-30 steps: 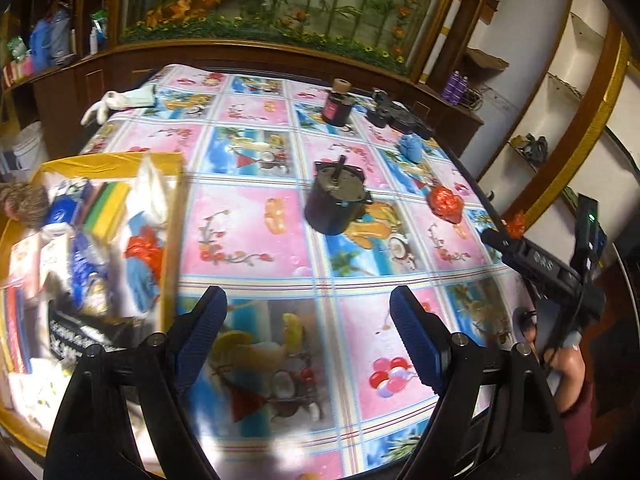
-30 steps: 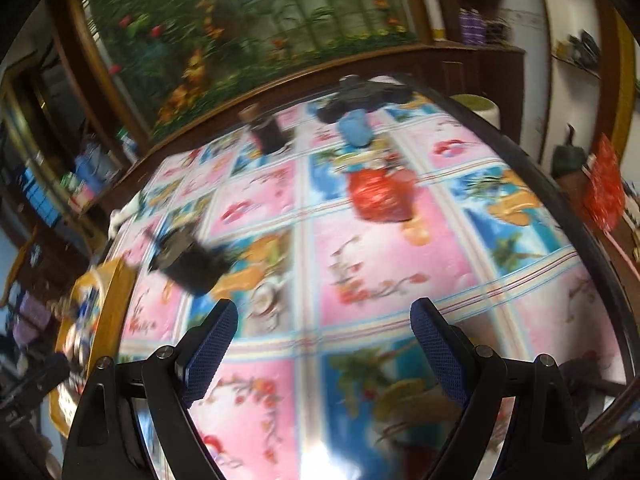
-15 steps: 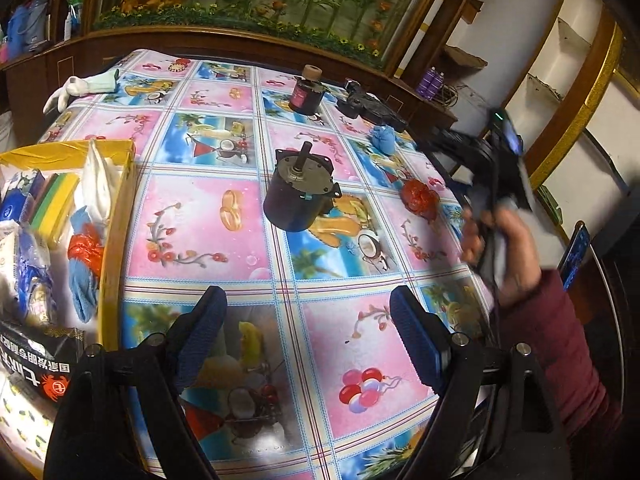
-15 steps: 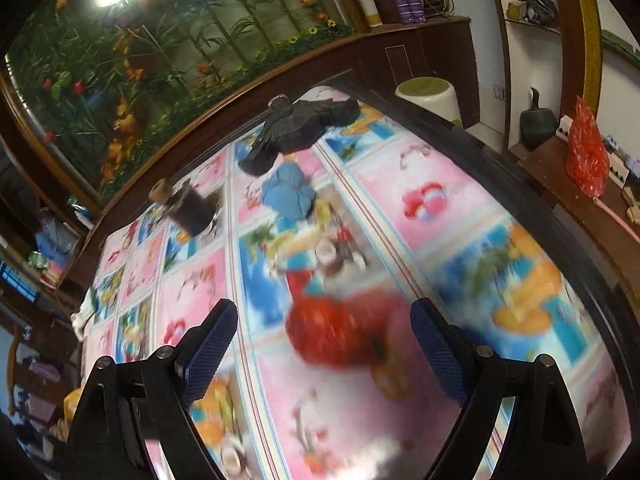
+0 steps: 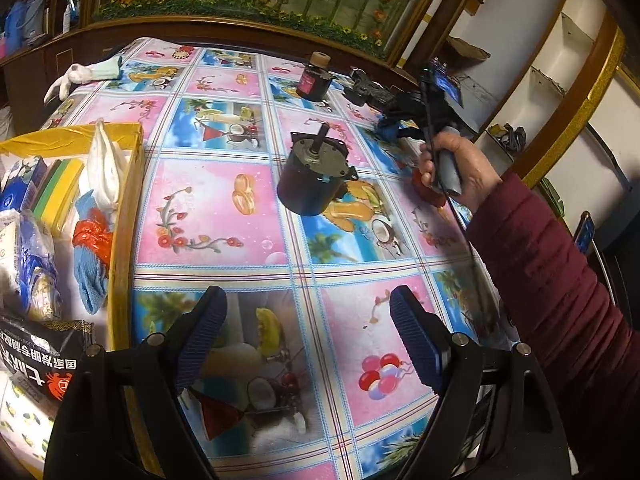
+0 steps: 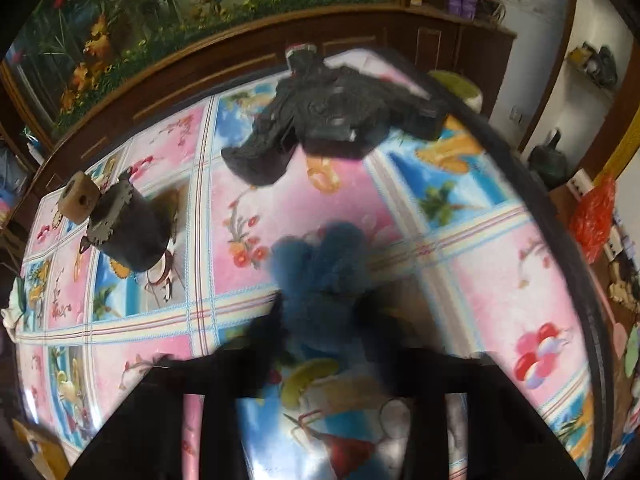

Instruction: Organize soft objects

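Observation:
My right gripper is down over a blue soft lump on the patterned tablecloth. Its blurred jaws are closing, with the lump between them and the fingers against its sides. The left wrist view shows a hand holding that gripper near the table's far right, above the blue lump. A red crumpled lump is half hidden behind the hand. My left gripper hangs open over the table's near part with nothing in it. At the left, a yellow box holds a white cloth, a blue glove and sponges.
A black motor stands mid-table. A smaller one with a wooden cap is further back, and a black device lies at the far edge. A white glove lies at the far left corner. Dark wooden cabinets ring the table.
The right gripper has travelled past the red lump to the blue one, and its jaws have gone from wide apart to close around it. The left gripper has stayed open in place.

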Demonstrator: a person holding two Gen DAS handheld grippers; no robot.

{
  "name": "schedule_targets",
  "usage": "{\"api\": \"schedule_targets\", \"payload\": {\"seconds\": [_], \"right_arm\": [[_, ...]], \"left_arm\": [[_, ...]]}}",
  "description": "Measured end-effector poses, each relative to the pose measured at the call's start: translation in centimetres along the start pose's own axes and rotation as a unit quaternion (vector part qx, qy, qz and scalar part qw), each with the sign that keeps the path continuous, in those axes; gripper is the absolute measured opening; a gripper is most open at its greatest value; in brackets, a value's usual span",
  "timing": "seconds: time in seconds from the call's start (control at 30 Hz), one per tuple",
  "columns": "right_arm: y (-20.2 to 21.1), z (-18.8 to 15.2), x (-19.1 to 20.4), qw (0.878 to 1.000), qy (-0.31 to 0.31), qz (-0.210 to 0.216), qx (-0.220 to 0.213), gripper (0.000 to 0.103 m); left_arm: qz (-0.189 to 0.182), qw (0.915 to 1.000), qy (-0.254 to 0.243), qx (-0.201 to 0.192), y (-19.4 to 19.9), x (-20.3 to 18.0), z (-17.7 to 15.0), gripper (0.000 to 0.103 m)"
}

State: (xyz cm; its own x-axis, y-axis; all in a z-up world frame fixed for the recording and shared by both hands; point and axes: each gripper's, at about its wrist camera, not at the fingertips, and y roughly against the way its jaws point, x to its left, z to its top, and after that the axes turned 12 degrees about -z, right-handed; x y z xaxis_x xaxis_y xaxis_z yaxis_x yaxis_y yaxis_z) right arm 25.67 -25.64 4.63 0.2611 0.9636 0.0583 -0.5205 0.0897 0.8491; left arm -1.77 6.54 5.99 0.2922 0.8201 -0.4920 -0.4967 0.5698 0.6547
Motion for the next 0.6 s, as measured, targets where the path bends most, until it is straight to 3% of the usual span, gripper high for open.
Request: {"api": "schedule_targets", "payload": {"seconds": [0.1,0.2,0.37,0.4,0.43,0.5,0.6], "right_arm": [[1.4,-1.4,-0.2,1.000,0.007,0.020,-0.005,0.032],[4.5,-4.6,-1.1,0.997,0.017,0.077,0.005,0.032],[11.1,-13.8,-1.8,0.981,0.068,0.178,0.040,0.038],[12.0,-15.3,-1.8,0.975,0.080,0.203,0.049,0.045],[12.8,-16.6,-1.7,0.968,0.091,0.228,0.055,0.065],[14.3,-18.0,-2.5,0.963,0.099,0.246,0.035,0.081],[16.2,-17.2,-5.6,0.978,0.063,0.193,-0.055,0.085]], "left_arm": [[-0.005,0.9999,0.013,-0.001,-0.1,0.7,0.1,0.084],[-0.011,0.9998,0.018,-0.001,-0.1,1.0,-0.1,0.084],[-0.018,0.9996,0.021,-0.005,0.4,1.2,-0.4,0.084],[-0.020,0.9995,0.022,-0.005,0.4,1.1,-0.5,0.084],[-0.023,0.9995,0.023,-0.006,0.5,1.0,-0.5,0.084],[-0.025,0.9995,0.019,-0.005,0.5,0.6,-0.7,0.084],[-0.025,0.9996,0.011,0.000,0.3,-0.1,-1.0,0.084]]}}
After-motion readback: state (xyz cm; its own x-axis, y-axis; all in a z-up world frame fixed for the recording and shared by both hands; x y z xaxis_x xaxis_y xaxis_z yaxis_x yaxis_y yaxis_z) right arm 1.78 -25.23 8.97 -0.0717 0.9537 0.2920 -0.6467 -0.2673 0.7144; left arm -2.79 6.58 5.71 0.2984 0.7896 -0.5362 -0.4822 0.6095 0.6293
